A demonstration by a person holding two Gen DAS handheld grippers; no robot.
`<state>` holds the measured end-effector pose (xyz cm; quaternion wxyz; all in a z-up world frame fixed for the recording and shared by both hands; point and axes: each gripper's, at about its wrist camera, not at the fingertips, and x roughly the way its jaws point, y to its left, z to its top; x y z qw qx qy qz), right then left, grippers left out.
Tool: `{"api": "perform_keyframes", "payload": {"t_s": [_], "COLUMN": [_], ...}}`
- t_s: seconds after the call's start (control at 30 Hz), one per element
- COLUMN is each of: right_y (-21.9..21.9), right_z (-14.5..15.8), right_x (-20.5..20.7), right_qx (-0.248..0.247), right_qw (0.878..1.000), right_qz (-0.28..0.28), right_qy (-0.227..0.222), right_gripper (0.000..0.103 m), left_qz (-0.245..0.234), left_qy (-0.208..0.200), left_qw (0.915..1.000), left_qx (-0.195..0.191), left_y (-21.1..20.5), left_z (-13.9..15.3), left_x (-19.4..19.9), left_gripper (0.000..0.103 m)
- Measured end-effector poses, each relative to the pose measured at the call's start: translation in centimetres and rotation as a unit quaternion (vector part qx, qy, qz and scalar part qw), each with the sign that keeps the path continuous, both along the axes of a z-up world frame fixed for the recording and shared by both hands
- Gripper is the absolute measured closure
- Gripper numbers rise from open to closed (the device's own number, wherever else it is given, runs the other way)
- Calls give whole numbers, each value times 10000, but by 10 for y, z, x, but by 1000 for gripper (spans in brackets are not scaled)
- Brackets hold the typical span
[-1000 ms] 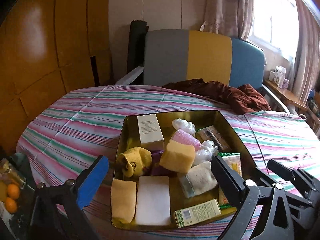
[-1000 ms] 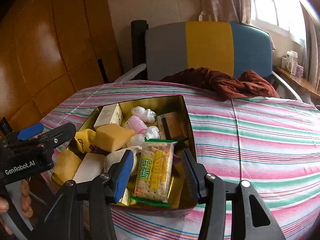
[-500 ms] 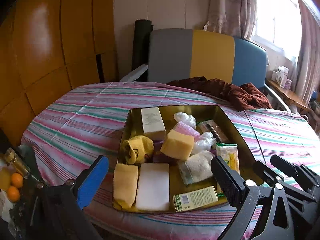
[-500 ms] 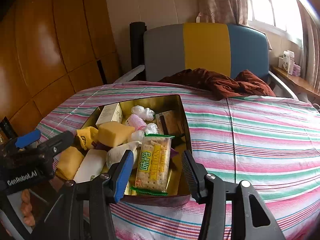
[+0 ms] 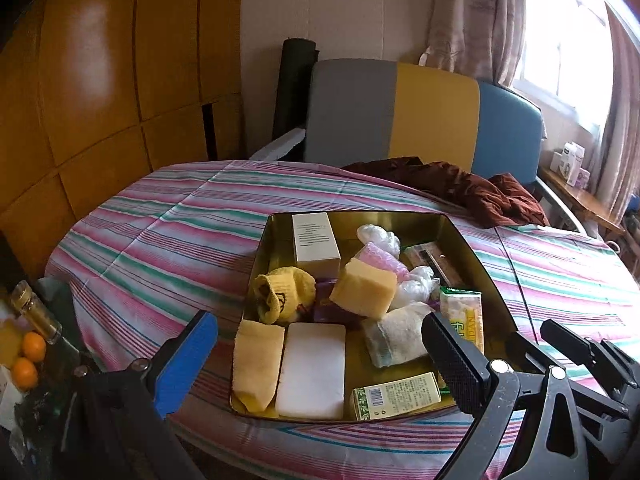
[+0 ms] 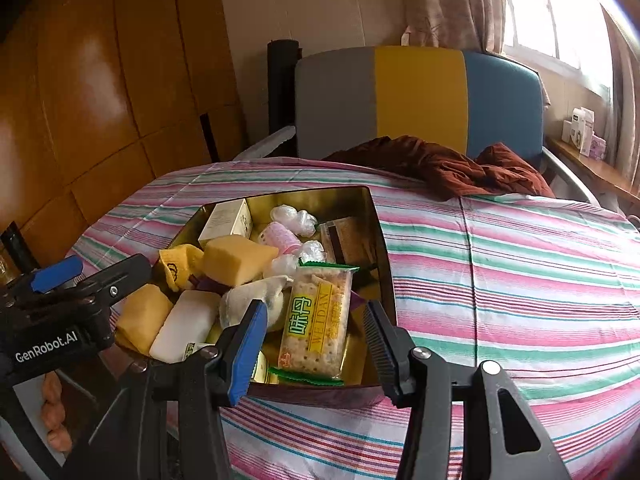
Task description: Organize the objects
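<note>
A gold metal tin (image 5: 476,256) sits on the striped table, also in the right wrist view (image 6: 380,240). It holds a yellow sponge (image 5: 364,290), a white block (image 5: 312,368), a cracker pack (image 6: 318,316), a white box (image 5: 314,240), a yellow sock (image 5: 282,294), a green box (image 5: 396,396) and several wrapped items. My left gripper (image 5: 320,364) is open and empty, above the tin's near edge. My right gripper (image 6: 316,344) is open and empty, its fingers either side of the cracker pack, above it.
A brown cloth (image 5: 460,188) lies at the table's far side, before a grey, yellow and blue chair (image 6: 420,96). Oranges (image 5: 28,356) and a bottle (image 5: 36,312) stand at the left, below the table edge. The striped cloth (image 6: 520,280) stretches right of the tin.
Both grippers have drawn back and up from the tin, so it sits farther away in both views. Both stay open and empty. Nothing in the tin has moved.
</note>
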<state>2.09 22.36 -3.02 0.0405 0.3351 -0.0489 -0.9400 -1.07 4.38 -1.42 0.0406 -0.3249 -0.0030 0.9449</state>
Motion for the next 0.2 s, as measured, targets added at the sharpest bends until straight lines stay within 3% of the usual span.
{"api": "perform_keyframes", "payload": {"t_s": [0.2], "right_y": [-1], "right_z": [-1], "right_x": [-1], "right_qx": [4], "right_qw": [10000], "right_qz": [17], "right_qy": [-7], "right_gripper": [52], "left_qz": [10], "left_qy": [27], "left_qw": [10000], "left_qx": [-55], "left_y": [1], "left_z": [-1], "left_x": [-2], "left_gripper": [0]}}
